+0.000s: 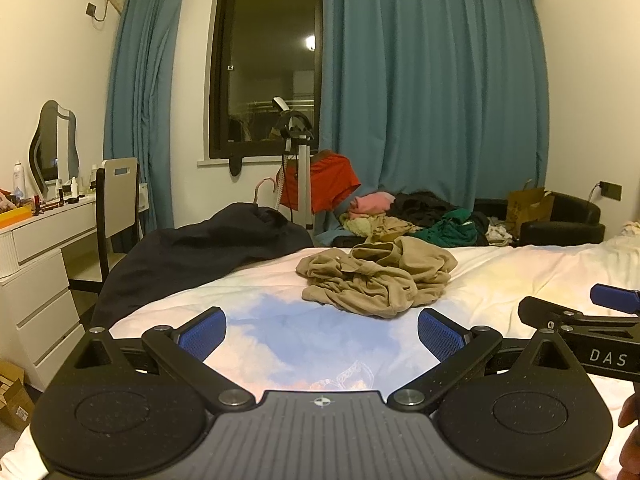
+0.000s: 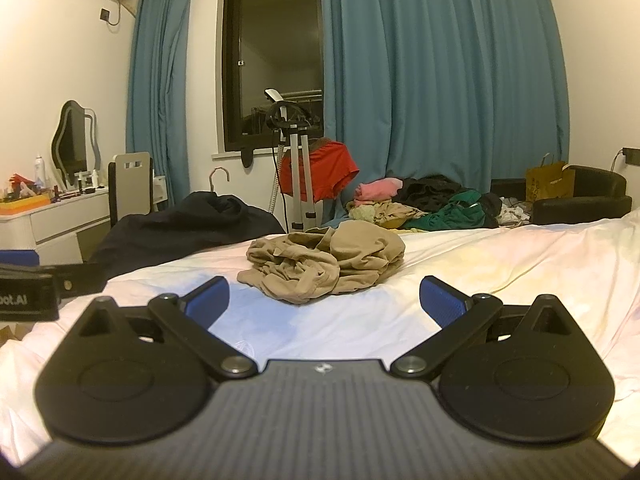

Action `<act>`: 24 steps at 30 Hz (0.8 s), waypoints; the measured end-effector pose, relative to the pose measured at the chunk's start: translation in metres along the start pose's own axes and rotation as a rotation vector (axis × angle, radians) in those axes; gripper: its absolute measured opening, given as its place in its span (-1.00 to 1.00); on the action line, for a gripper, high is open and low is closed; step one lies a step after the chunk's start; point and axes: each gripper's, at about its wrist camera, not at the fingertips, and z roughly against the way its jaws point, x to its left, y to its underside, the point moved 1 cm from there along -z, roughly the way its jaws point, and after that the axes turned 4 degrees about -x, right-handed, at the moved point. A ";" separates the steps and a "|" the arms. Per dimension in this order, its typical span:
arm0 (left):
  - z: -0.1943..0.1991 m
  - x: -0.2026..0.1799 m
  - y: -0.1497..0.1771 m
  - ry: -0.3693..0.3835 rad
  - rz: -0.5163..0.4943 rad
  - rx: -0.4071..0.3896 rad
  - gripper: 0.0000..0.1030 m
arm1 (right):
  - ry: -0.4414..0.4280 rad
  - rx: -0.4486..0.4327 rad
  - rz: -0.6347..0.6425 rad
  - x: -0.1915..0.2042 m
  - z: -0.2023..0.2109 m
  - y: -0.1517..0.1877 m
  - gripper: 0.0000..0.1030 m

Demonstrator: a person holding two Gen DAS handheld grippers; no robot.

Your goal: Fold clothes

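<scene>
Left wrist view looks across a bed (image 1: pixel 520 272) covered with a white sheet that has a blue cloud print near the camera. The left gripper (image 1: pixel 322 334) hangs low over that print with its blue-padded jaws spread wide and nothing between them. Ahead of it, near the middle of the bed, lies a crumpled tan garment (image 1: pixel 376 276), bunched in a loose heap and well clear of the pads. At the right edge of this view the right gripper (image 1: pixel 600 312) shows from the side, one blue pad visible, just beside the left one and also above the sheet.

From the right wrist view, the right gripper's jaws likewise stand fully apart and empty over the bedding, and the tan garment sits ahead, slightly left of centre, not touched by either pad. A dark blanket (image 1: pixel 192 248) is draped over the far left corner of the bed. Beyond the bed's far edge, a pile of mixed clothes (image 1: pixel 416 216) in pink, black, green and beige rests in front of the blue curtains (image 1: pixel 432 92). A red garment (image 1: pixel 332 184) hangs on a stand below the dark window (image 1: pixel 268 64). A white dressing table (image 1: pixel 44 236) with a mirror stands along the left wall, with a chair (image 1: pixel 116 204) beside it.
</scene>
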 end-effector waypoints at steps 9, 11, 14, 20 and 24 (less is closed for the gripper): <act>-0.004 0.001 0.001 -0.001 0.006 0.005 0.99 | -0.007 0.004 -0.006 -0.001 -0.002 0.000 1.00; -0.003 0.001 0.001 0.001 0.006 0.004 0.99 | -0.021 0.008 -0.007 -0.001 -0.001 0.000 1.00; -0.003 0.002 0.001 0.006 0.008 0.008 0.99 | -0.020 -0.001 -0.002 0.001 0.000 -0.001 1.00; -0.003 0.003 0.002 0.006 0.022 0.014 0.99 | 0.046 -0.078 -0.028 -0.004 0.007 -0.012 1.00; -0.005 0.005 0.002 0.012 0.036 0.018 0.99 | 0.072 -0.093 -0.044 -0.010 0.006 -0.014 1.00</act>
